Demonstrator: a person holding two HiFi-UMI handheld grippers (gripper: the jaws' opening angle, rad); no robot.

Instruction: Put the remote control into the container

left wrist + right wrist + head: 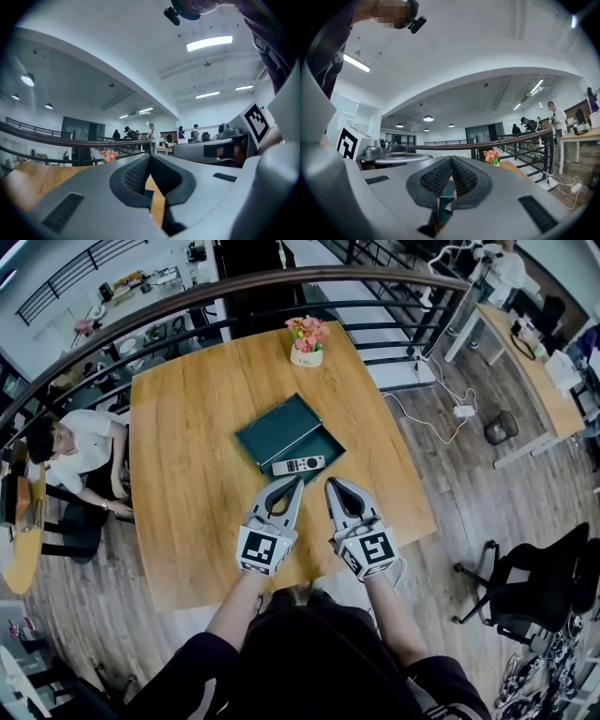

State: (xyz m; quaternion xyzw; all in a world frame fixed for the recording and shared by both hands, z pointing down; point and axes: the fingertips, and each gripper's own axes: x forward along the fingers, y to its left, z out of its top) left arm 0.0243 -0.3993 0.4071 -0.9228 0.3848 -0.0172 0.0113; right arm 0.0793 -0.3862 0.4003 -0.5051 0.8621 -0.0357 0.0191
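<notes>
2 closed, empty tools, left tool (pixel 296 482) and right tool (pixel 330 484), hover above the wooden bench (pixel 187 474), the slim silver remote control (pixel 298 465) apparently already inside the dark-green rectangular container (pixel 323 441).

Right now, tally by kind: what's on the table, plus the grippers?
remote control: 1
container: 1
flower pot: 1
grippers: 2 (left gripper, right gripper)
Total: 5

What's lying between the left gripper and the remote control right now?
Nothing: in the head view only a narrow strip of bare table separates the shut left gripper from the remote control.
</notes>
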